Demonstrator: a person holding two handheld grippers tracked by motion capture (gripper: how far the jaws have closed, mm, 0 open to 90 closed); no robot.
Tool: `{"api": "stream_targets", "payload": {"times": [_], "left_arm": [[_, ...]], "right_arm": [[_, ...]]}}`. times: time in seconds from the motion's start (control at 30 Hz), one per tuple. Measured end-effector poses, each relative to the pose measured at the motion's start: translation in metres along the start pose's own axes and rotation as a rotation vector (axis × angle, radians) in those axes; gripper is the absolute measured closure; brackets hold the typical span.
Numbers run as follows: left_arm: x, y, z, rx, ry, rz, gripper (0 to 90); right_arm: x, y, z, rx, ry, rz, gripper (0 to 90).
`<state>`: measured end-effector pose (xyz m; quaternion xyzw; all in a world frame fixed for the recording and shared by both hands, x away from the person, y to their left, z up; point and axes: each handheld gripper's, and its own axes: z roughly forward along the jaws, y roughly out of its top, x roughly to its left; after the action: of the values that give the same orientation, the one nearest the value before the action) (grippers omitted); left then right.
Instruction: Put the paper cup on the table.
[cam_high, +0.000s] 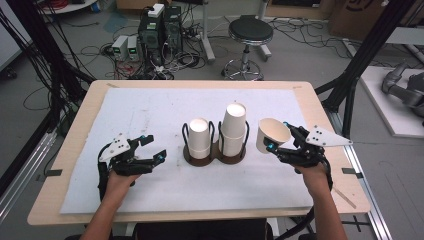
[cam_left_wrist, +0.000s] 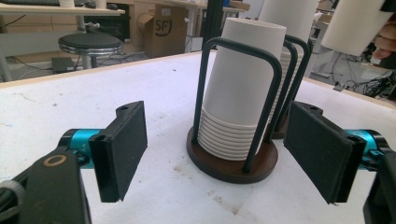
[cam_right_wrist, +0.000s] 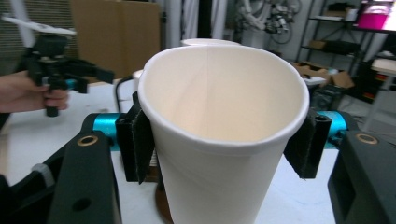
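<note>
A dark double cup holder (cam_high: 215, 156) stands mid-table with a stack of white paper cups (cam_high: 199, 138) in its left ring and a taller stack (cam_high: 233, 128) in its right ring. My right gripper (cam_high: 280, 142) is shut on a single white paper cup (cam_high: 271, 135), lifted and tilted just right of the holder; in the right gripper view the pads (cam_right_wrist: 140, 144) press both sides of this cup (cam_right_wrist: 224, 140). My left gripper (cam_high: 151, 148) stands open on the white mat, left of the holder. In the left gripper view its pads (cam_left_wrist: 122, 149) stand wide apart, with the nearer stack (cam_left_wrist: 243, 93) ahead of them.
A white mat (cam_high: 150, 110) covers most of the wooden table (cam_high: 80, 125). Behind the table stand a black stool (cam_high: 250, 35), computer boxes (cam_high: 160, 27) and loose cables on the floor. Black frame posts rise at both sides.
</note>
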<state>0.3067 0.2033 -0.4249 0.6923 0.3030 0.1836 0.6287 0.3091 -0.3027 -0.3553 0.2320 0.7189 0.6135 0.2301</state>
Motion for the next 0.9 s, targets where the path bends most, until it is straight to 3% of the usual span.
{"api": "stream_targets", "payload": {"times": [0.47,0.9], "left_arm": [[0.0,-0.001,0.003,0.009,-0.008,0.0,21.6],[0.0,-0.002,0.004,0.011,-0.009,-0.001,21.6]], "right_arm": [[-0.034,-0.012,0.018,0.033,-0.147,0.062,36.0],[-0.063,-0.03,0.037,0.123,-0.276,0.129,36.0]]}}
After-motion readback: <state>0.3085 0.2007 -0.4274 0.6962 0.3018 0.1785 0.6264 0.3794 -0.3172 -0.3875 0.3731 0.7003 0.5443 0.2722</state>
